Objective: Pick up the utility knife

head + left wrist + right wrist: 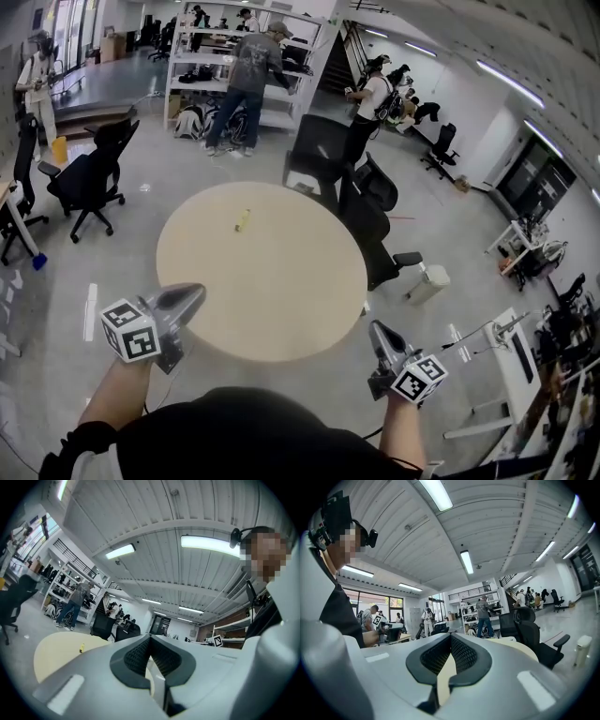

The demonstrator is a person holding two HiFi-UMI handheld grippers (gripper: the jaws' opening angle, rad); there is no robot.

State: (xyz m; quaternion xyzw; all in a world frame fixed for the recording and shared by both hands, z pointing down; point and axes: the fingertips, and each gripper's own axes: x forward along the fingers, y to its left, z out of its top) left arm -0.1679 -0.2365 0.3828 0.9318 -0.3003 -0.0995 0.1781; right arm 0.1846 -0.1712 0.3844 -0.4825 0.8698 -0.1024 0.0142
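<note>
Head view looks down on a round, pale table (272, 281) with the person's two bare forearms reaching in from the bottom edge, one on each side of a dark-clothed torso. The left forearm (117, 394) angles up and inward, and the left gripper (197, 291) it carries lies level with its tip just over the table's near-left rim, its marker cube (131, 330) turned toward the camera. The right forearm (403, 436) comes up more steeply. The right gripper (376, 328) sits just off the near-right rim, over the floor, pointing level toward the table, with its own marker cube (419, 378) behind the jaws. In the left gripper view the left gripper's (150, 637) ribbed pads meet at their tips with nothing between them. The right gripper view shows the right gripper (450, 635) likewise closed at the tips and empty, only the cream tabletop (525, 649) visible past it. The utility knife (243, 220), small and yellow, lies on the far half of the table, well apart from both grippers; the left gripper view catches it (82, 646) on the table's surface (51, 653). Black office chairs (366, 211) stand just beyond the table's far-right side.
</note>
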